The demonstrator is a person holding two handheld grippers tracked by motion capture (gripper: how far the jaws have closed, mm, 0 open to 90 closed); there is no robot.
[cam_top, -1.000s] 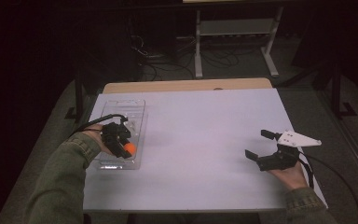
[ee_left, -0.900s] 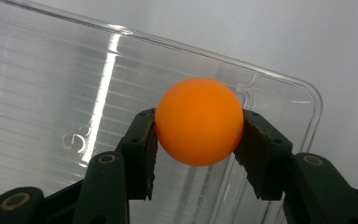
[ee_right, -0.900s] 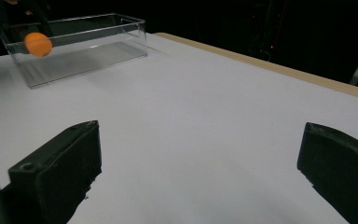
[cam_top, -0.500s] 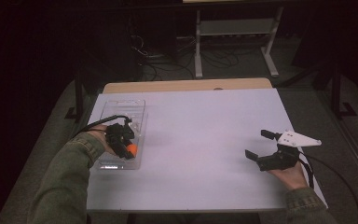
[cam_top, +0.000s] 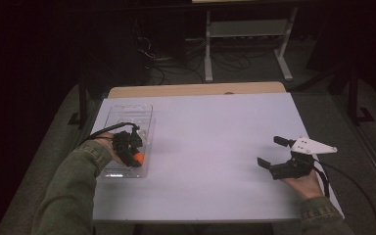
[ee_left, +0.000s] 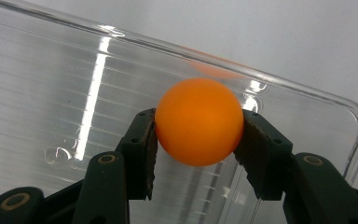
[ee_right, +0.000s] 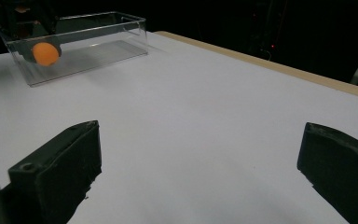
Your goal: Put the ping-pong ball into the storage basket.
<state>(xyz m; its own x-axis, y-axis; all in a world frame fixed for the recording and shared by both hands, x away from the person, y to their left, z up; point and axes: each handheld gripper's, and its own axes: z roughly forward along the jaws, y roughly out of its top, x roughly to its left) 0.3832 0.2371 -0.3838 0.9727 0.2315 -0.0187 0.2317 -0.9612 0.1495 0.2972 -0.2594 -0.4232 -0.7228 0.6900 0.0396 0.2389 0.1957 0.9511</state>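
Here an orange ball (ee_left: 198, 122) is seen clamped between the two jaws of the left hand-held gripper (cam_top: 133, 155), one pad pressed to each side of it, so that the jaws are closed only as far as the ball's width allows. The ball is held directly ahead of that gripper's jaw tips, over the inside of a clear plastic tray (cam_top: 127, 111) whose floor lies just beyond and below it; from the right gripper view it appears low within the tray's near end, though whether it touches the floor cannot be told. The tray's long axis runs away from the person, roughly in line with the left forearm, and its rounded corner and side wall lie close to the ball on the gripper's right (an orange reflection is caught in that wall). The right hand-held gripper (cam_top: 278, 155) is held wide open and empty, resting low over the white surface (cam_top: 215, 147), with the ball and tray well apart from it, far off ahead of its jaws. The left hand is therefore judged the one placed to release or lift the ball.
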